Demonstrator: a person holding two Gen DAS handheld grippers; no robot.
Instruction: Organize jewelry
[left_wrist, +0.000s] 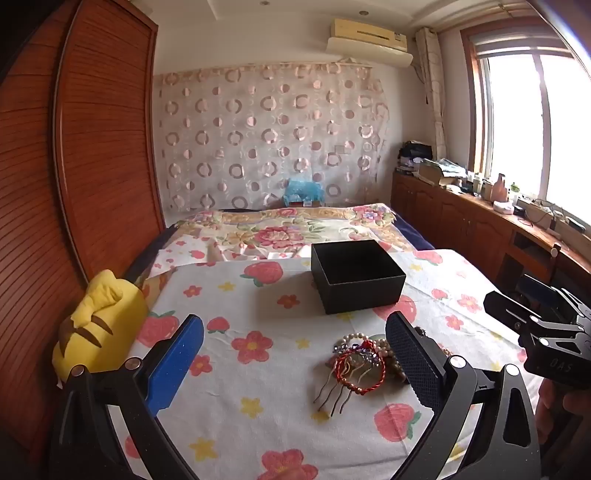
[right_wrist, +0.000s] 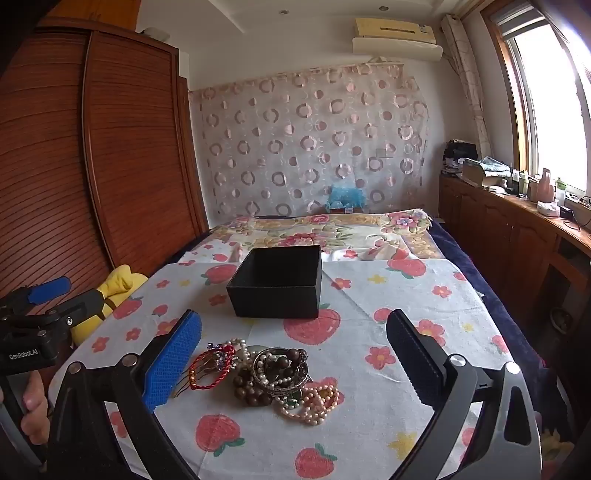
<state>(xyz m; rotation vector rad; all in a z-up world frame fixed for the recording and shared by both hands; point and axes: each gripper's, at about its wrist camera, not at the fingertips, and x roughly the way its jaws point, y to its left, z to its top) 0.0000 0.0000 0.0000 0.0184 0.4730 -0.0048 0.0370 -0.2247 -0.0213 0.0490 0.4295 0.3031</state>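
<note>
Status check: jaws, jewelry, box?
Both grippers open, empty. Jewelry pile untouched on cloth. Black box open behind it, path clear.

Jewelry pile (right_wrist: 266, 376) lies before the box (right_wrist: 277, 291) (on the bed (right_wrist: 388, 332)).

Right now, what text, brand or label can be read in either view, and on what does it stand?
"GenRobot.AI": on the left gripper's black body, seen from the right wrist.
"DAS": on the right gripper's black body, seen from the left wrist; faint, perhaps incomplete.
Air conditioner: its sticker is too small to read.
</note>
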